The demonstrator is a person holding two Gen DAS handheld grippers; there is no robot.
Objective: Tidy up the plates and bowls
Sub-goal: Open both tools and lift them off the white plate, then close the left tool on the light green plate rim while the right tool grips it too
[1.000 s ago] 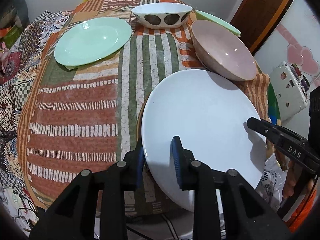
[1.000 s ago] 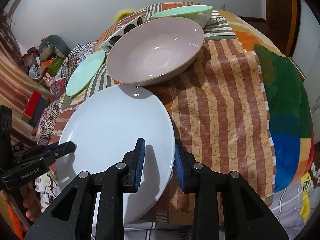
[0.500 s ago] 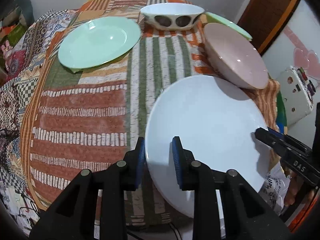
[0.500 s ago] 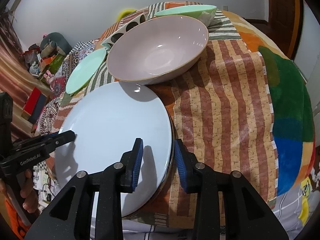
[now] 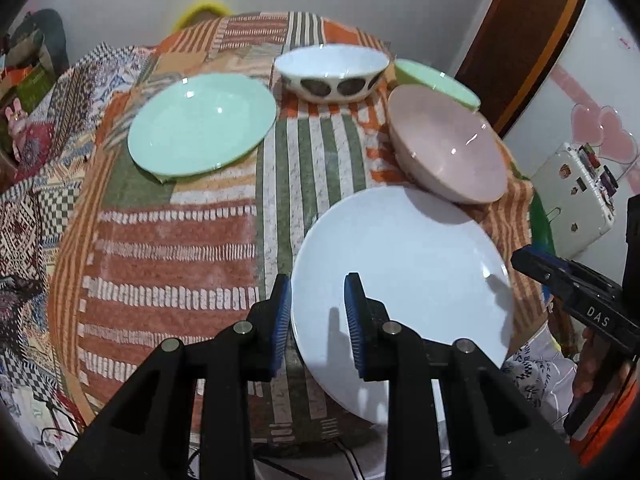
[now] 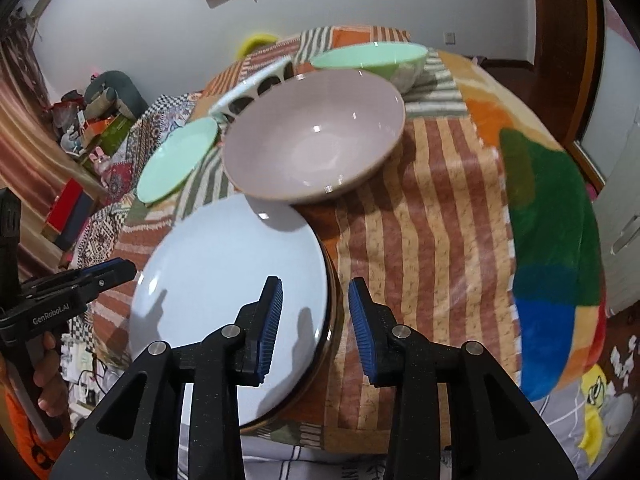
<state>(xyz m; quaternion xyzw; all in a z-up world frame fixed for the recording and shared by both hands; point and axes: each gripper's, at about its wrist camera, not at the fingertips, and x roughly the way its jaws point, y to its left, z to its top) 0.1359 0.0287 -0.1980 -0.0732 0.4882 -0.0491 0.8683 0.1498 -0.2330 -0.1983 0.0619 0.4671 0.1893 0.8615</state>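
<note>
A large white plate [image 5: 404,272] [image 6: 232,288] lies at the table's near edge on a dark-rimmed plate [image 6: 332,320] beneath it. My left gripper [image 5: 318,316] is open, its jaws on either side of the plate's left rim. My right gripper [image 6: 316,324] is open, its jaws on either side of the plate's right rim. A pink bowl [image 5: 448,156] [image 6: 316,144] sits just behind the plate. A mint green plate [image 5: 202,134] [image 6: 178,160], a white bowl with dark spots [image 5: 332,74] [image 6: 256,88] and a green bowl [image 5: 436,82] [image 6: 372,60] lie farther back.
The round table has a patchwork cloth [image 5: 176,240] [image 6: 440,216]. A white appliance [image 5: 572,196] stands off the right side. A cluttered patterned surface [image 6: 100,136] lies to the left. The right gripper shows in the left wrist view [image 5: 576,296], the left in the right wrist view [image 6: 68,292].
Both grippers have opened wider and drawn back a little. The white plate has come down onto the dark-rimmed plate and lies flat.
</note>
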